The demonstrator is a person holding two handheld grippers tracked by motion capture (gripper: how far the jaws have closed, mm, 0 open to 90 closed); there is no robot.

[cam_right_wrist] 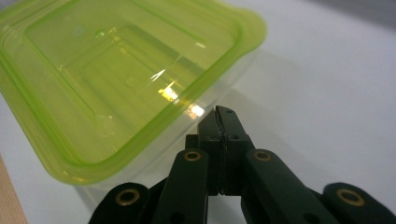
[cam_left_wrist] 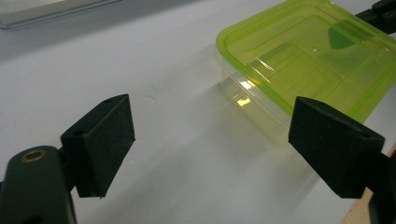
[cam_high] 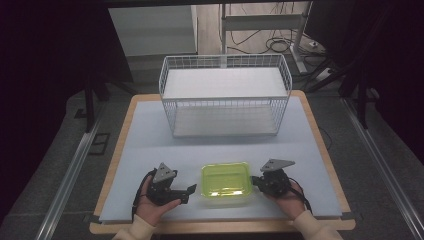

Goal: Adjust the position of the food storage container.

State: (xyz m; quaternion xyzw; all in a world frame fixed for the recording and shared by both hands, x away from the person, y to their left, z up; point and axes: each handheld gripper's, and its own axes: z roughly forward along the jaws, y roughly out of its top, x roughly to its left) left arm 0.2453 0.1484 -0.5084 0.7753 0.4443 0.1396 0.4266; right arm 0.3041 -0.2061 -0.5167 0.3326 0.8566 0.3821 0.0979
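Observation:
A clear box with a lime-green lid (cam_high: pixel 226 182) rests on the white mat near the table's front edge. To its left, my left gripper (cam_high: pixel 189 194) points toward it with jaws spread wide. In the left gripper view the box (cam_left_wrist: pixel 308 60) sits ahead and to the right, beyond the gripper (cam_left_wrist: pixel 212 140), and only bare mat lies between the pads. My right gripper (cam_high: pixel 255 181) is at the box's right side, shut with nothing in it. Seen from the right gripper view, its tip (cam_right_wrist: pixel 222 114) sits just under the lid rim of the box (cam_right_wrist: pixel 116 79). I cannot tell whether it touches.
A white wire basket (cam_high: pixel 225 95) with a solid shelf stands at the back middle of the table. The white mat (cam_high: pixel 150 150) covers a wooden tabletop whose edge runs close in front of the hands. Dark floor, rails and cables surround the table.

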